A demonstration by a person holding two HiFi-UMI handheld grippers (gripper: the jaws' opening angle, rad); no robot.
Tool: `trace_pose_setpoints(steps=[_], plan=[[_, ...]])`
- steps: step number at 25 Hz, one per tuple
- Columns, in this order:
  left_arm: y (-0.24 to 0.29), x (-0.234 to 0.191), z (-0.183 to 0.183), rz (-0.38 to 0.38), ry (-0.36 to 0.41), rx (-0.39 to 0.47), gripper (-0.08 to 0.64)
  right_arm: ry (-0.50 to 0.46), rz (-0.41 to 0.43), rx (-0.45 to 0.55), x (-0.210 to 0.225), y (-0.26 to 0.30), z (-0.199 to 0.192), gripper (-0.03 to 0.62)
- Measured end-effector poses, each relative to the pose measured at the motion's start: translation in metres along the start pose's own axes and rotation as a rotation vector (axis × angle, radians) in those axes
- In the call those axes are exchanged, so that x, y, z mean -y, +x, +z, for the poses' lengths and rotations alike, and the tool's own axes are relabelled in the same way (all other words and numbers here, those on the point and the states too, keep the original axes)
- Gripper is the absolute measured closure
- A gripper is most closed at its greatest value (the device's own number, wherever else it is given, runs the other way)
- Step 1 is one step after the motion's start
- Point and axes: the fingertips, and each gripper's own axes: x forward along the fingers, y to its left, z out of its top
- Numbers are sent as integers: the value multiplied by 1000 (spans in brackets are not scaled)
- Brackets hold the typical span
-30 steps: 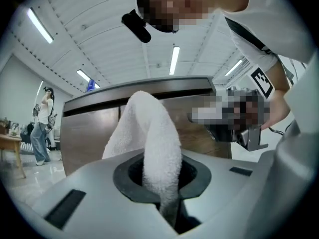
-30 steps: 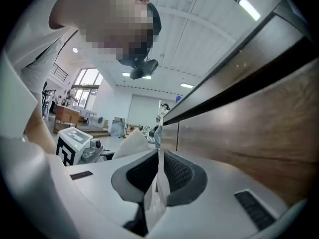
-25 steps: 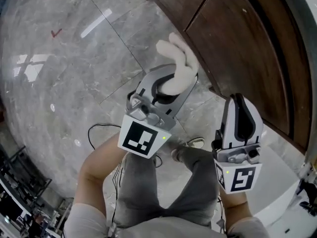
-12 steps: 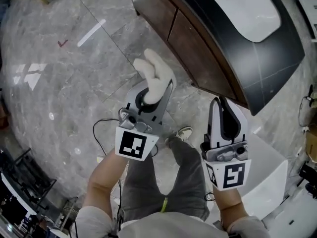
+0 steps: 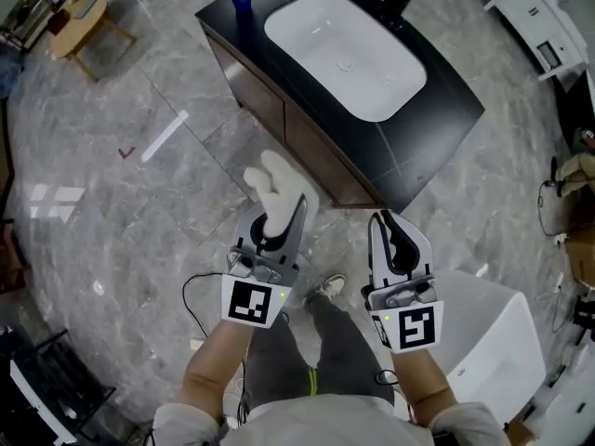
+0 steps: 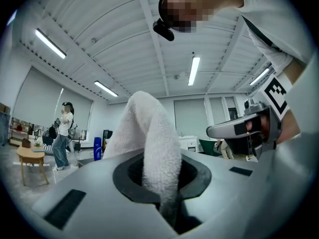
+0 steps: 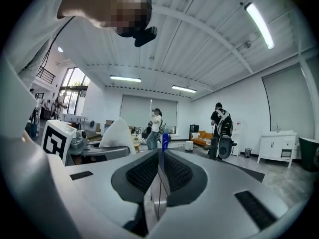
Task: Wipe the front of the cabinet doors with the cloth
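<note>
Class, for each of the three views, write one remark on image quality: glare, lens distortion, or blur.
Head view: evenly lit and sharp, but white glare patches sit on the polished floor. Left gripper view: fisheye with dark corners; the cloth, very near the lens, looks slightly soft. Right gripper view: the same fisheye bends the ceiling lines into curves, and the tube light is blown out.

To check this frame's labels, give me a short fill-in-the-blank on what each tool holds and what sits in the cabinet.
The left tool is shut on a white ____.
The right tool has its jaws together with ____ between them.
The basin set in the cabinet is ____ in colour.
Missing words: cloth; nothing; white.
</note>
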Motion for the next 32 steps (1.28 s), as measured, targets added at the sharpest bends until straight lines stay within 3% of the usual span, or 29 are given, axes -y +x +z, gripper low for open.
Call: trace_pose_setpoints(steps=[11,16,26,32], plan=[[-29,48,184,-37,76,108,499,22,-52,72,19,-77,127,534],[-50,67,248,-64,102,154,499,25,-57,98,22,-104,166,534],[-107,66,302,-23,186,160,499,46,-122,198,43,-146,219,534],[-123,59,326,39,224,218,499,42,-155,230,58,-158,231,537]])
